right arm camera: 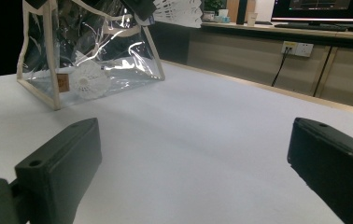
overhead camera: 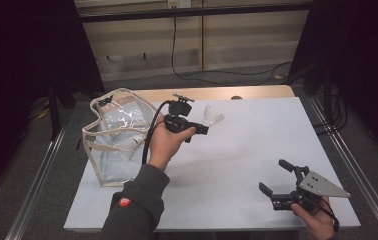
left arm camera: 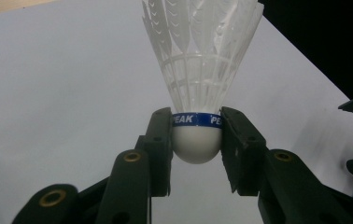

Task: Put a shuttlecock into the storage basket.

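One shuttlecock (right arm camera: pixel 89 80) inside clear bag (overhead camera: pixel 108 145); left gripper (left arm camera: pixel 196 140) pinching second shuttlecock (left arm camera: pixel 198 70); right gripper (overhead camera: pixel 276 180) spread

White shuttlecock (left arm camera: pixel 197 88), feather skirt, blue band reading "PEAK", rounded white cork base. Clamped at the cork between left gripper (left arm camera: pixel 196 140) fingers (left arm camera: pixel 161 140), held above desk (overhead camera: pixel 247 150), skirt pointing away from the hand.

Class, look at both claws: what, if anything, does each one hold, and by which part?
The left claw holds a white shuttlecock by its rounded cork base, pads at the blue band. The right claw is open and holds nothing.
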